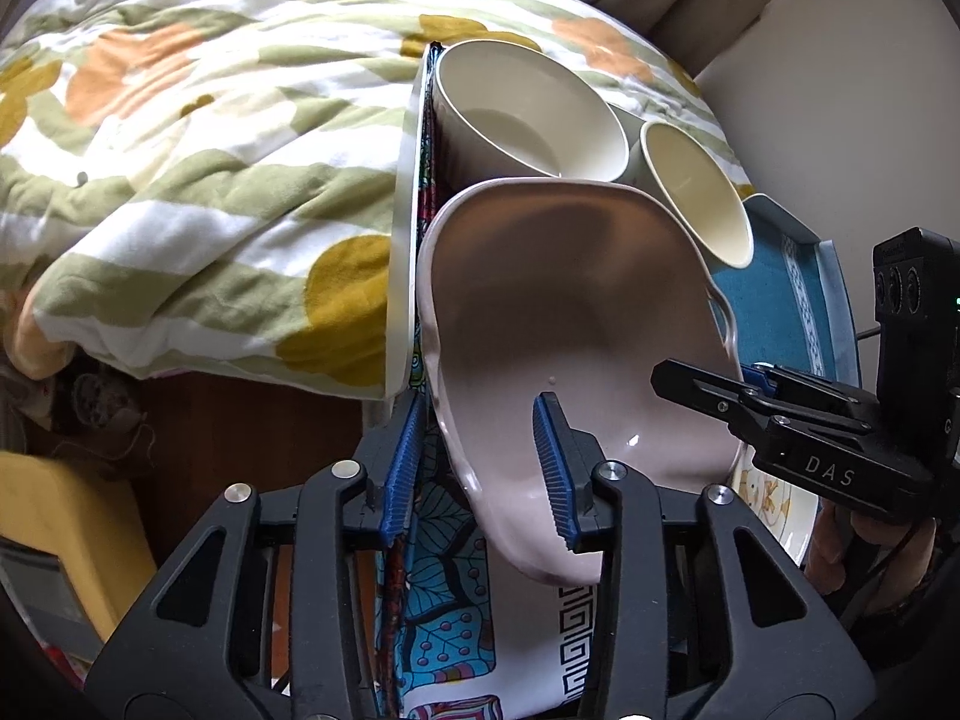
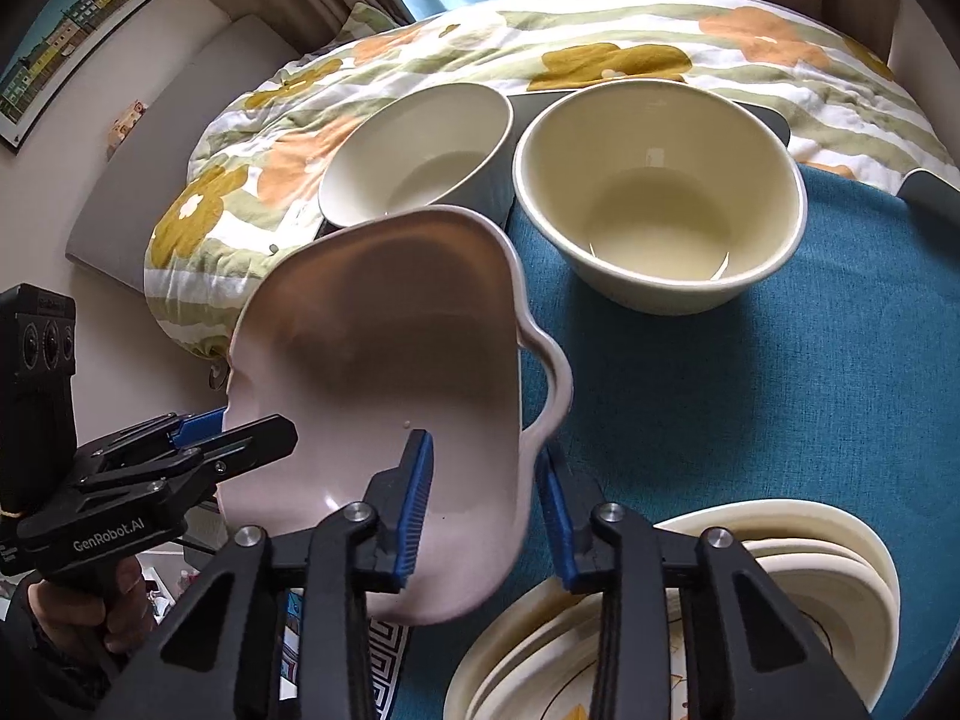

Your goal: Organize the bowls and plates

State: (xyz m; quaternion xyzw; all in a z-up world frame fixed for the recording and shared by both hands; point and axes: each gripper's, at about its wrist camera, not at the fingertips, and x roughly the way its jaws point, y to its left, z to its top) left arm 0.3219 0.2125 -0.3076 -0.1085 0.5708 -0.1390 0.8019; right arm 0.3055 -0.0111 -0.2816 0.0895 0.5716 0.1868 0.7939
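Note:
A pink wavy-rimmed dish (image 1: 564, 312) with side handles is held tilted in the air between both grippers; it also shows in the right wrist view (image 2: 384, 360). My left gripper (image 1: 480, 468) has its blue pads on either side of the dish's left rim. My right gripper (image 2: 486, 504) has its pads on either side of the dish's right rim, by the handle (image 2: 549, 384). Two cream bowls (image 2: 657, 198) (image 2: 420, 150) stand behind on the blue-clothed table (image 2: 780, 390). A stack of cream plates (image 2: 798, 570) lies at the near right.
A flowered quilt (image 2: 600, 42) covers the bed behind the table. A patterned tray or board (image 1: 444, 600) stands on edge under the dish at the table's left side. A wall with a framed picture (image 2: 66, 42) is at the left.

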